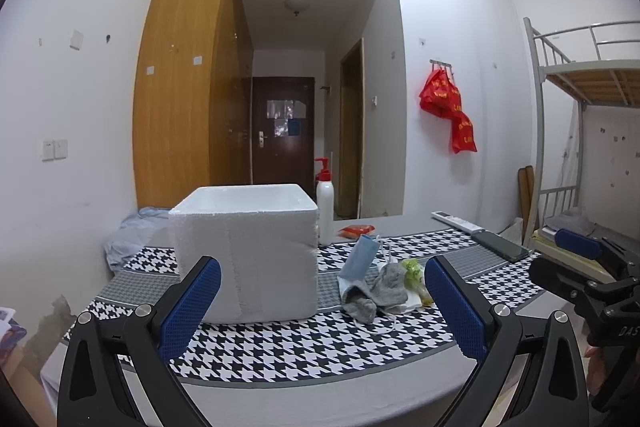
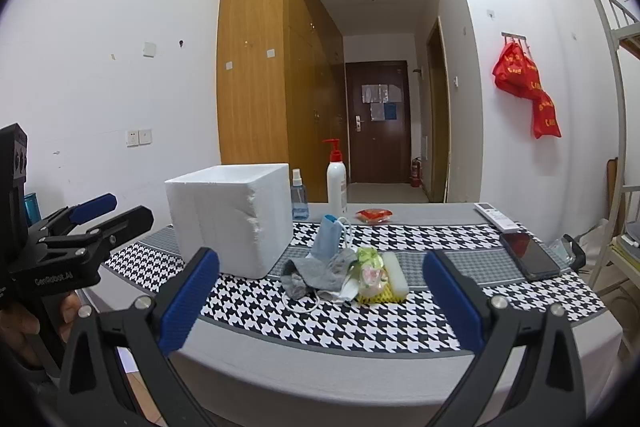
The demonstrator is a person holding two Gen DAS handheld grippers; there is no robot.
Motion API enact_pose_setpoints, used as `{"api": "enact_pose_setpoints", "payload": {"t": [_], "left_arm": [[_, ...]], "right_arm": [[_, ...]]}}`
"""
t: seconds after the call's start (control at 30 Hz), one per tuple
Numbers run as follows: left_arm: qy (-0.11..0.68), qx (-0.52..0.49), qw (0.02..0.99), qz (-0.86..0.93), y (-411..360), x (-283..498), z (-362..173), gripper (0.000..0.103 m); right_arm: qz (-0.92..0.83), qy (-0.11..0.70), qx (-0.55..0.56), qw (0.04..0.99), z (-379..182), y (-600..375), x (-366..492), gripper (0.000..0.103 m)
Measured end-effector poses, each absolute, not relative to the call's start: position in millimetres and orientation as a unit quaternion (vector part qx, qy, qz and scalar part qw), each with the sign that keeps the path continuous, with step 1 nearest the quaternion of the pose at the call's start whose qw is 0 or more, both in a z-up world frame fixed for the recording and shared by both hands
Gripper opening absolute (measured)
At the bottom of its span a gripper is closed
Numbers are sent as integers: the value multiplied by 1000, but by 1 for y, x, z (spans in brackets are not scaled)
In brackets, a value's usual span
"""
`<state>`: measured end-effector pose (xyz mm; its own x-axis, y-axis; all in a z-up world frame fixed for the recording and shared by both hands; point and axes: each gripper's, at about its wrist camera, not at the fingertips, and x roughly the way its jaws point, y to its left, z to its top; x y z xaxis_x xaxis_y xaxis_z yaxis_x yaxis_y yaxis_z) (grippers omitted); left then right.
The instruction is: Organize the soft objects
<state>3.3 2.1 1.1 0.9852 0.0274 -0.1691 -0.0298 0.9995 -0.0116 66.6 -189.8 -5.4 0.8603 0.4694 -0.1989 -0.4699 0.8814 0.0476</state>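
A white foam box (image 1: 248, 251) (image 2: 230, 217) stands open-topped on the houndstooth cloth. To its right lies a small heap: a blue face mask (image 1: 362, 257) (image 2: 327, 237), a grey sock (image 1: 374, 291) (image 2: 316, 275), a yellow-green crinkly bundle (image 1: 414, 277) (image 2: 370, 275) and a white sponge (image 2: 394, 275). My left gripper (image 1: 322, 307) is open, hovering before the box and heap, nothing between its fingers. My right gripper (image 2: 320, 301) is open too, short of the heap. Each gripper shows at the edge of the other's view.
Behind the box stand a white pump bottle (image 2: 337, 183) and a small spray bottle (image 2: 299, 197). A red packet (image 2: 374, 214), a white remote (image 2: 496, 215) and a dark phone (image 2: 528, 255) lie at the right. The table's front edge (image 2: 340, 379) is near me.
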Motion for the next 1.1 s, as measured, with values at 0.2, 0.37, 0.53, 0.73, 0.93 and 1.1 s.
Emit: {"api": "enact_pose_setpoints", "payload": {"t": [0.2,0.37,0.53,0.73,0.93,1.1], "left_arm": [[84,-10,996,12,4,2,2,102],[86,-8,996,9,4,1,2,102],[91,-6,996,5,3,2,1,102],[88,-11,996,4,3,2,2,102],[93,-12,996,4,3,7,-1,102],[105,-10,994,3,4,18,-2,102]], "right_arm": [[241,103,-2,965,-5,-190,66,103],[242,103,-1,965,-4,-190,65,103],[241,102,-4,965,-4,-189,66,103],[242,102,-3,965,-4,-189,66,103],[242,104,-3,965,-5,-189,70,103],[239,113,-3,964,-6,-188,76,103]]}}
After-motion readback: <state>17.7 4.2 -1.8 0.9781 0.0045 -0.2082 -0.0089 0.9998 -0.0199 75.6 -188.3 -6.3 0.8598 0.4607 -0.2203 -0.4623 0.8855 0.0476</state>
